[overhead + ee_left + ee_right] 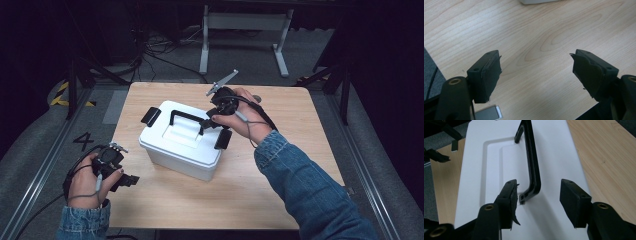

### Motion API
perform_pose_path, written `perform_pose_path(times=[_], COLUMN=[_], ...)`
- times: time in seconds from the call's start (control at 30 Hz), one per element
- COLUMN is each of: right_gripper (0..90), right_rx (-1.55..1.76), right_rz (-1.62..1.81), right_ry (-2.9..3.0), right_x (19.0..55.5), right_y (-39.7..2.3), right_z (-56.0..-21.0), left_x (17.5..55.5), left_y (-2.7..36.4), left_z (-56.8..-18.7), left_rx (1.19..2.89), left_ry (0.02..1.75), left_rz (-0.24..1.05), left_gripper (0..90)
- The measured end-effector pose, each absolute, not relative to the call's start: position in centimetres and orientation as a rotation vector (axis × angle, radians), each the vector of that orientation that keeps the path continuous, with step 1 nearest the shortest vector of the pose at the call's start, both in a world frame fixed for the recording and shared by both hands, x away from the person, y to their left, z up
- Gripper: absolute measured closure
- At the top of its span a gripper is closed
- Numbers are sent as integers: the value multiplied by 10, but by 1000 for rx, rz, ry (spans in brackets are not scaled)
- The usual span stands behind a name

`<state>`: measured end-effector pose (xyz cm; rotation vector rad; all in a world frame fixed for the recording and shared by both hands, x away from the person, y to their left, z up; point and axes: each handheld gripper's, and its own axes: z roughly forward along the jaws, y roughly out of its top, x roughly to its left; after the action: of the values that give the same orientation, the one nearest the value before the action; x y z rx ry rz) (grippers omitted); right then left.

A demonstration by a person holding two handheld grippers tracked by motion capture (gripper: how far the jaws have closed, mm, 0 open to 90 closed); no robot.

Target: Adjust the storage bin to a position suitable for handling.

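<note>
- White box (180, 145): lidded plastic storage box, standing near the middle of the bench (295, 165), set at an angle to its edges. Lid on and seated.
- Carry handle (186, 120): black, raised upright over a recessed panel in the lid; in the right gripper view its near end (532, 187) lies between the jaws.
- Latches: a black latch at the far-left end (150, 116) and another at the near-right end (223, 139), both swung outward from the box, apparently released.
- Right gripper (212, 120): held over the right end of the lid, jaws parted wide around the foot of the handle, gripping nothing; the left pad (510, 195) is just beside the handle, contact uncertain.
- Left gripper (131, 180): near the front-left corner of the bench, well apart from the box, jaws wide open and empty above bare wood (534, 50).
- Progress, judged: latches seem undone and the handle is up; closing on the handle and lifting the lid or the box is not yet done.
- Surroundings: grey floor (320, 50) and a white frame (245, 22) beyond the bench.
</note>
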<state>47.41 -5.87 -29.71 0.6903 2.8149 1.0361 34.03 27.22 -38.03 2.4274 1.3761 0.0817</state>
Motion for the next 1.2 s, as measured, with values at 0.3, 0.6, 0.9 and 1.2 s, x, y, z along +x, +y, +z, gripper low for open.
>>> perform_pose_path(times=[0.3, 0.6, 0.9, 1.2], right_gripper=[557, 678, 839, 848], right_rx=[704, 680, 590, 567], right_rz=[1055, 1051, 1026, 1008], right_ry=[2852, 2877, 2911, 2917], right_x=[486, 492, 488, 484], right_y=[-33, -15, -10, -8], right_z=[-305, -312, -309, -307], left_x=[346, 350, 351, 351], left_y=[271, 268, 267, 266], left_z=[-382, -382, -383, -384], left_rx=[2426, 2430, 2446, 2448], left_ry=[1378, 1364, 1353, 1353], left_rz=[69, 71, 66, 61], left_gripper=[234, 234, 232, 231])
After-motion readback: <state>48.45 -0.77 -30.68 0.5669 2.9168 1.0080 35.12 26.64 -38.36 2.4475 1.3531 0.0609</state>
